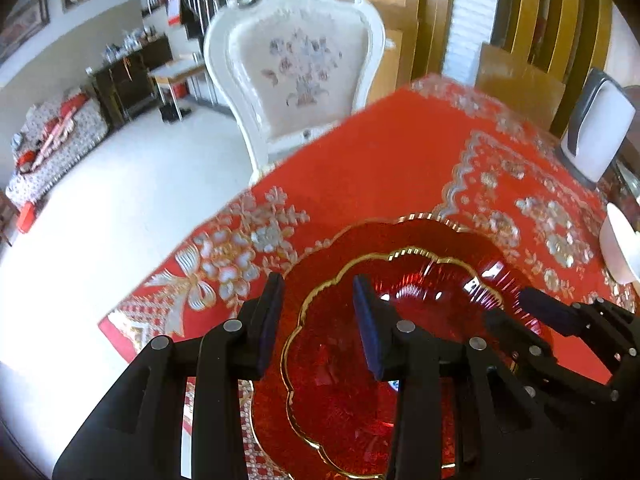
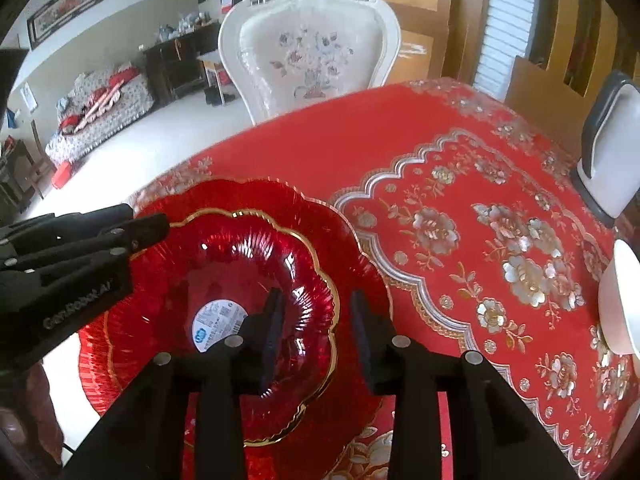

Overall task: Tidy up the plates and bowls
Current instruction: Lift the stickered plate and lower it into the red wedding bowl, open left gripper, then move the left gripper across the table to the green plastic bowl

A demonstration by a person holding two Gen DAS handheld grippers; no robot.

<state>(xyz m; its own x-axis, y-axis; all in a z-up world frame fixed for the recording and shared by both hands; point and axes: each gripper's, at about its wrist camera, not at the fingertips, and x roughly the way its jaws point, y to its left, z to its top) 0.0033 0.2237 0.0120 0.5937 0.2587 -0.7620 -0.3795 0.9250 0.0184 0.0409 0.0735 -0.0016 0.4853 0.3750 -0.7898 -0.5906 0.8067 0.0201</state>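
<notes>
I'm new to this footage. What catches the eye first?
A red glass bowl with a gold rim sits on a larger red plate, with both grippers' fingers straddling the bowl's rim. They rest on a red flowered tablecloth, with an ornate white chair behind.

My bowl (image 2: 240,300) sits in the plate (image 2: 360,264), near the table (image 2: 400,136) corner closest to me. My left gripper (image 1: 318,322) straddles the bowl's left rim; my right gripper (image 2: 316,336) straddles its right rim. A chair (image 2: 310,48) stands behind the table. A second bowl (image 2: 620,300) lies far right, with a dispenser (image 2: 612,152) behind it.
</notes>
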